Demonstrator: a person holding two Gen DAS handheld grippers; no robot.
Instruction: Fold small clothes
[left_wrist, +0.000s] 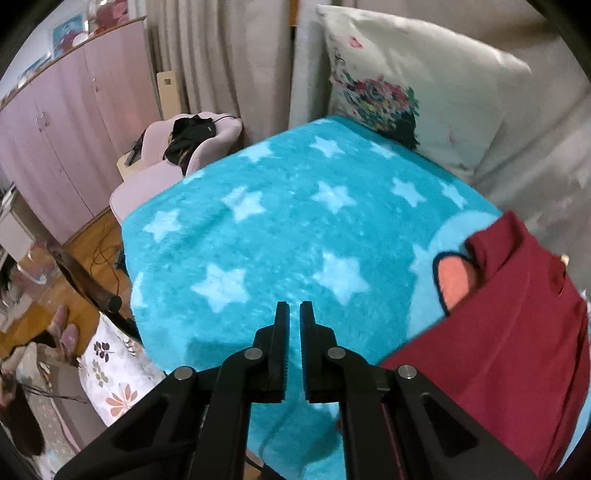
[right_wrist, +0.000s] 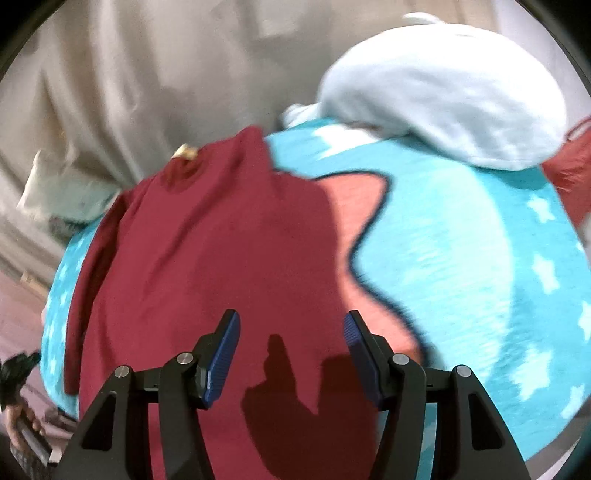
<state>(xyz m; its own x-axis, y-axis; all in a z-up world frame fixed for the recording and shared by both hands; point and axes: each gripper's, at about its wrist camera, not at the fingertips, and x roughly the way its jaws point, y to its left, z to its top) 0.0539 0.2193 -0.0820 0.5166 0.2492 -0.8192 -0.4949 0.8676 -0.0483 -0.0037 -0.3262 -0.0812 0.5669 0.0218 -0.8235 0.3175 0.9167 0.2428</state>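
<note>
Left wrist view: the left gripper (left_wrist: 294, 314) is clenched on nothing above the star blanket (left_wrist: 280, 221); the red shirt (left_wrist: 509, 325) lies at its right.

Right wrist view: the right gripper (right_wrist: 291, 325) hangs released over the shirt (right_wrist: 207, 258). Soft and limp, it is probably best pinched at a hem corner.

You see a fluffy, fuzzy blue blanket (left_wrist: 295, 229) with pale stars. On it lies a dark red shirt (right_wrist: 207, 266) of smooth, matt cloth. Behind the blanket, the pillow (left_wrist: 417, 85) is smooth cloth. Your left gripper (left_wrist: 294, 314) is matt black plastic with shiny metal pins.
</note>
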